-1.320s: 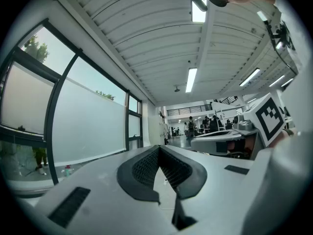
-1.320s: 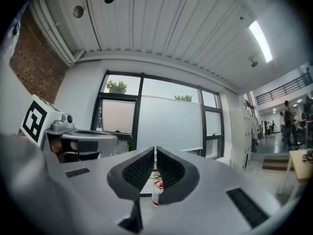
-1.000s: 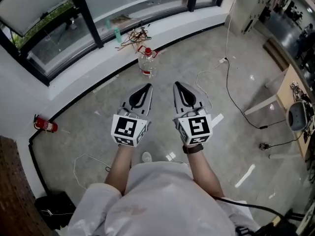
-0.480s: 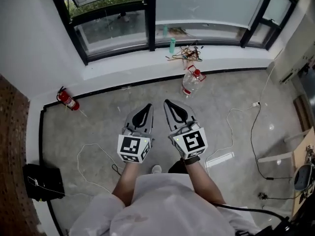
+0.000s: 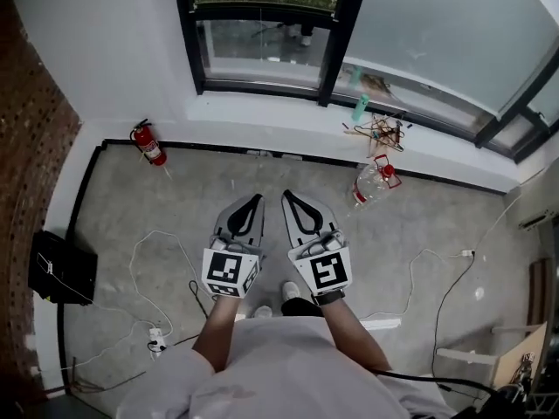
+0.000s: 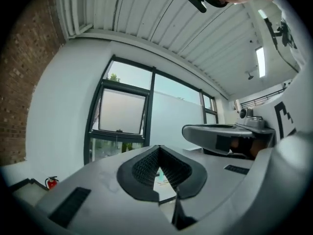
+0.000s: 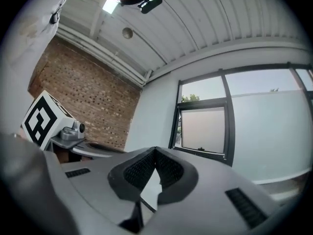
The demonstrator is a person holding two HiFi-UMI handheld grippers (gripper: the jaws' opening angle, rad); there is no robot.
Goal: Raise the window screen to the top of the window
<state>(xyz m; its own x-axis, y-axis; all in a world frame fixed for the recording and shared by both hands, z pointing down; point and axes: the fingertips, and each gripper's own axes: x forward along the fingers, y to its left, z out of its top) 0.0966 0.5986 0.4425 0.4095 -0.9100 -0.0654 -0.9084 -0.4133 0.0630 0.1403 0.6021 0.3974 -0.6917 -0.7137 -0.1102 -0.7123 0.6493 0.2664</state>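
Facing the right gripper (image 7: 155, 150), the window screen (image 7: 203, 129) seems well apart.

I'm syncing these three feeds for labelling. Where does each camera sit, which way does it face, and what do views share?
Head view: on the person's head, facing steeply down at the floor under the window; shows both forearms, left gripper and right gripper.
Left gripper view: on the left gripper, facing level toward the window along its shut fingers; right gripper at right.
Right gripper view: likewise on the right gripper; left gripper at left.
Shared: head and left gripper views show the fire extinguisher.
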